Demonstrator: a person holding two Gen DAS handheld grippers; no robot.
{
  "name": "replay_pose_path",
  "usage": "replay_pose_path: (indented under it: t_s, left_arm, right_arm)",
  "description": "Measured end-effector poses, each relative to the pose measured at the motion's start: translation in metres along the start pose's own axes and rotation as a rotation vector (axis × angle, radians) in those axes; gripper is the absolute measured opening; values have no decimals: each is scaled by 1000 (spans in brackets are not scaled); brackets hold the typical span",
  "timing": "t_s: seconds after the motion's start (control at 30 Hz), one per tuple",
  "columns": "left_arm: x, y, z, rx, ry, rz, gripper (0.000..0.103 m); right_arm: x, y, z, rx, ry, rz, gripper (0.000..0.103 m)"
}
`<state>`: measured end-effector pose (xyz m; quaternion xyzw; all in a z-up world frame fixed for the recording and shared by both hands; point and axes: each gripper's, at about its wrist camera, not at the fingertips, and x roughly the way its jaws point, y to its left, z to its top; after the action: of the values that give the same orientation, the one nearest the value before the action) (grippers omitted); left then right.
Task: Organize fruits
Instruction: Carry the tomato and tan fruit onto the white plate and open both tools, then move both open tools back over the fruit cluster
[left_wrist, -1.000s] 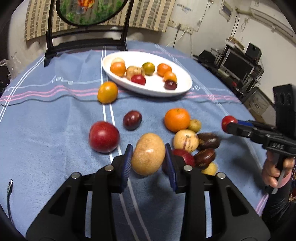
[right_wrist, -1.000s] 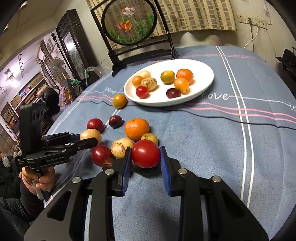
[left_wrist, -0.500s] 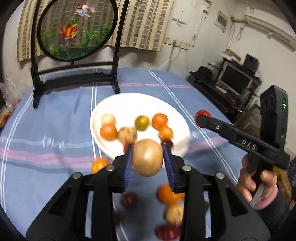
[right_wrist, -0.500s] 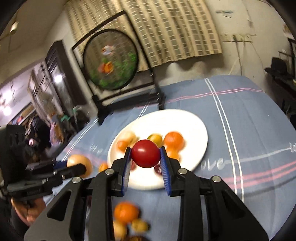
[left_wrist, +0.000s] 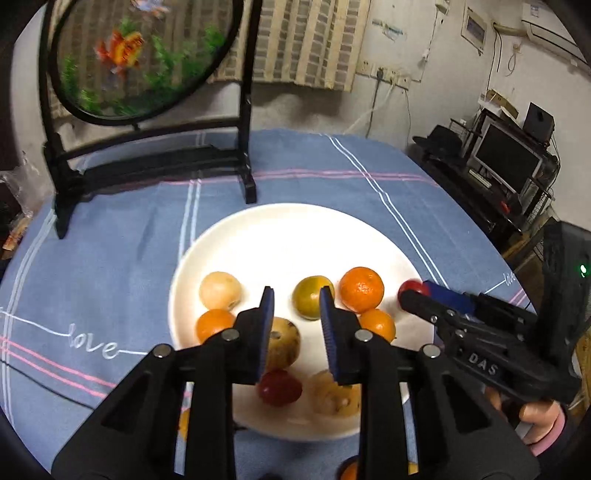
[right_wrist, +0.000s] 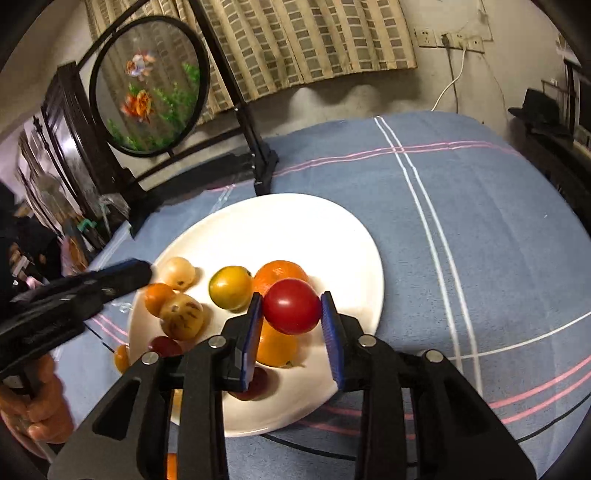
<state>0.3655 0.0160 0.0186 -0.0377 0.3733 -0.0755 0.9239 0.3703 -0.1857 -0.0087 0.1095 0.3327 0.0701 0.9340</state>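
The white plate (left_wrist: 295, 240) holds several fruits: oranges, a green-yellow one (left_wrist: 308, 302), a spotted tan one and a small red one. My left gripper (left_wrist: 296, 291) hangs over its near half, jaws opening with nothing between them. A blurred tan fruit (left_wrist: 334, 398) lies on the plate under its right finger. My right gripper (right_wrist: 291, 295) hovers over the plate's near right part, jaws starting to open. The red fruit (right_wrist: 291, 312) is still between its pads and touches both. The left wrist view shows that fruit (left_wrist: 410, 286) at the right gripper's tip (left_wrist: 413, 291).
A round goldfish screen (left_wrist: 147, 55) on a black stand rises behind the plate. The blue striped tablecloth (left_wrist: 110, 240) covers the table. An orange fruit (right_wrist: 121, 356) lies on the cloth beside the plate's near left rim. A person's hand (left_wrist: 535, 417) holds the right gripper.
Both grippers have travelled from the loose fruit pile to above the plate. The left gripper has let go of the tan fruit, which now lies on the plate. The right still carries the red fruit.
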Motion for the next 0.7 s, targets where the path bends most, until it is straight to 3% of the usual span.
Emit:
replay_pose_path:
  t_s: [0.03, 0.2, 0.27, 0.33, 0.43, 0.57, 0.7]
  left_arm:
    - [-8, 0, -3, 3, -15, 3, 44]
    - [-62, 3, -30, 2, -111, 15, 68]
    - [-82, 6, -45, 3, -154, 41, 85]
    - [-100, 10, -64, 11, -203, 76, 91]
    - [-107, 20, -91, 16, -208, 113, 92]
    - [-108, 35, -122, -25, -125, 69, 92]
    - [-120, 37, -146, -11, -119, 38, 92]
  right_arm:
    - [-7, 1, 0, -4, -31, 3, 60]
    - [-38, 10, -4, -18, -69, 57, 61]
    - [-49, 17, -9, -43, -76, 70, 61]
    - [-60, 28, -19, -79, -75, 76, 61]
    - [-74, 41, -40, -141, -66, 89, 61]
    - [-86, 46, -78, -189, 5, 139, 61]
    - [-98, 45, -107, -208, 83, 173, 61]
